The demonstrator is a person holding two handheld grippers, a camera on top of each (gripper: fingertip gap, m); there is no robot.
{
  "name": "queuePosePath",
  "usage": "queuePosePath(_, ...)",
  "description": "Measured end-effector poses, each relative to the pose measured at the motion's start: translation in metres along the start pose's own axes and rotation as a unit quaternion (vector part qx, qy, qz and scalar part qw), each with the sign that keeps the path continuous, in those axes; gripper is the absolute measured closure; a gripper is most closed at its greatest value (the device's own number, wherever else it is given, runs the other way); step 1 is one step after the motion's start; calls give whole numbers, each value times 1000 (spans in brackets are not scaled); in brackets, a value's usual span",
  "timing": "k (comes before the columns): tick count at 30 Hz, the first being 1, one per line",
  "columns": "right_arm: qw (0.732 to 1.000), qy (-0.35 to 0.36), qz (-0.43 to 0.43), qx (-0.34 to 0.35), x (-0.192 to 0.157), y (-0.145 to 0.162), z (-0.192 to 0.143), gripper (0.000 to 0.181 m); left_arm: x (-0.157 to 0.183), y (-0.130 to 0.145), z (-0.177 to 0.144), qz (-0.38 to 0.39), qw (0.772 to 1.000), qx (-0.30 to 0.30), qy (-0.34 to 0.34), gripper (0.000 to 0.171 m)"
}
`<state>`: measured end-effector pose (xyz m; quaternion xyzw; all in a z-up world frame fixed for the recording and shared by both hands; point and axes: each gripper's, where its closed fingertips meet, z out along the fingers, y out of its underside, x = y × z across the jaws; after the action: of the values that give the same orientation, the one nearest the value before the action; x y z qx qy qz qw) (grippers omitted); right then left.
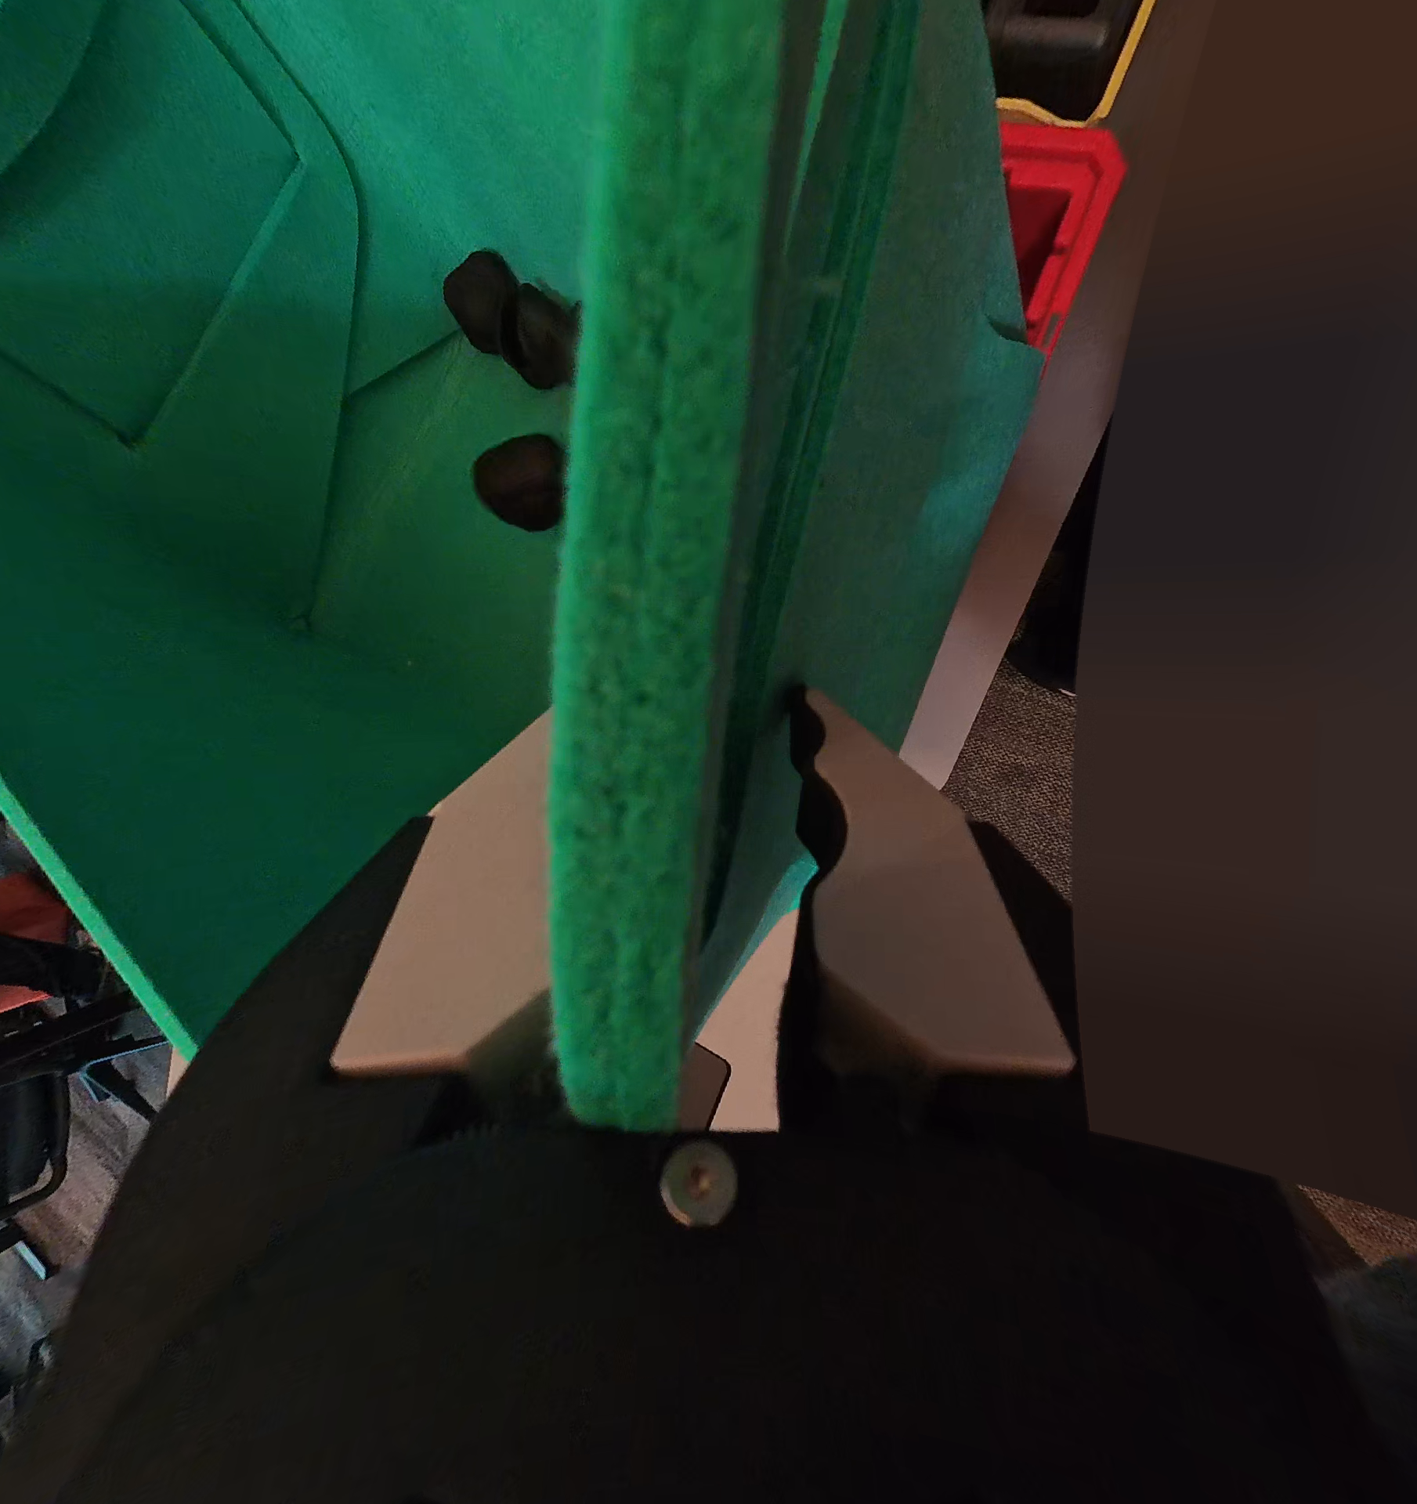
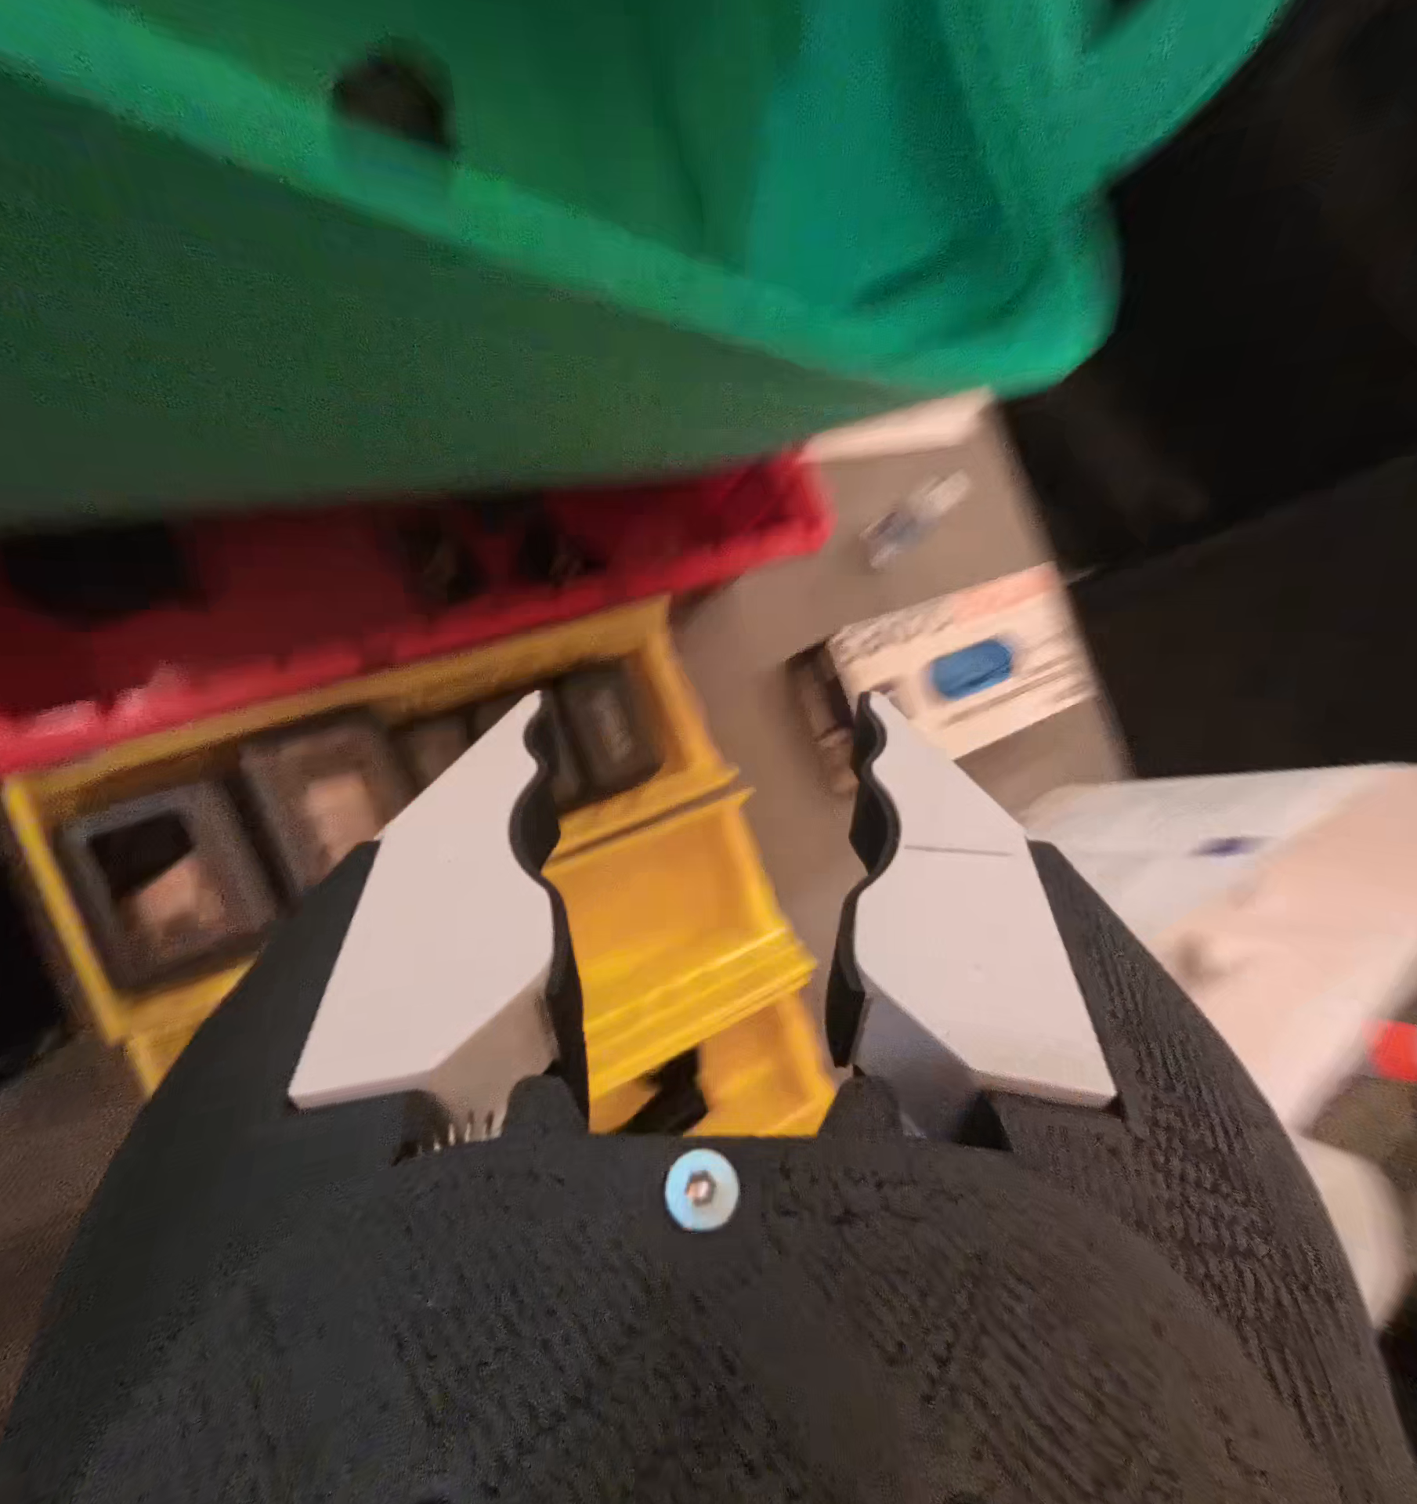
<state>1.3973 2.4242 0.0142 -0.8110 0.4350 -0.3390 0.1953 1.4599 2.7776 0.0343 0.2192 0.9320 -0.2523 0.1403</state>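
Observation:
A green wool coat [image 1: 241, 570] with black buttons [image 1: 518, 480] hangs in front of me in the left wrist view. Its thick front edge [image 1: 640, 732] runs straight down between the fingers of my left gripper [image 1: 680, 708], which is shut on it; the fabric hides the left fingertip. In the blurred right wrist view the coat [image 2: 444, 285] hangs above my right gripper [image 2: 702, 704], with one button [image 2: 396, 98] showing. The right gripper is open and empty, apart from the coat's lower hem.
A red bin [image 2: 363, 602] sits on a yellow bin [image 2: 672, 895] holding several black items, below and behind the coat. A grey cabinet [image 2: 770, 651] stands to their right. The red bin [image 1: 1055, 212] also shows behind the coat. A dark panel [image 1: 1274, 570] fills the right.

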Motion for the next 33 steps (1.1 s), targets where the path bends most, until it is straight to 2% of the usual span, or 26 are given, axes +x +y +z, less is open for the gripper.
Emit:
queuePosePath(2, 989, -98, 13, -106, -35, 83, 36, 103, -1, 1, 1, 4, 1000, -1, 1, 129)
queuePosePath(4, 955, -171, 6, -241, -69, 166, 54, 99, 0, -1, 2, 5, 1000, 0, 4, 129)
queuePosePath(6, 931, -216, -28, -294, -96, 212, 65, 103, 0, -1, 3, 4, 1000, 1, 9, 129)
queuePosePath(8, 913, -243, -46, -325, -113, 233, 73, 106, 0, -1, 4, 4, 1000, 0, 10, 129)
queuePosePath(11, 895, -257, -89, -353, -121, 241, 85, 112, -1, 0, 6, 4, 1000, -1, 11, 129)
queuePosePath(16, 833, -283, -139, -455, -124, 272, 86, 117, -2, 1, 4, 5, 1000, -2, 11, 129)
queuePosePath(19, 827, -288, -137, -463, -128, 276, 90, 128, -2, -1, 3, 5, 1000, -2, 10, 129)
queuePosePath(22, 852, -243, -122, -447, -108, 255, 79, 134, -1, -1, 1, 4, 1000, -3, 8, 129)
queuePosePath(25, 909, -145, -55, -386, -61, 202, 52, 133, 0, 0, -1, 0, 1000, -3, 7, 129)
queuePosePath(27, 950, -65, -24, -303, -23, 146, 27, 133, -1, 2, -1, -2, 1000, -2, 6, 129)
queuePosePath(29, 983, -2, -13, -183, 5, 73, 4, 132, -1, 2, -2, -4, 1000, -3, 6, 129)
queuePosePath(31, 999, 29, -18, -42, 14, -9, -18, 132, -1, 1, -2, -5, 1000, -3, 6, 129)
queuePosePath(33, 996, 7, -40, 78, -2, -82, -33, 130, -5, 1, 0, -6, 1000, -4, 5, 129)
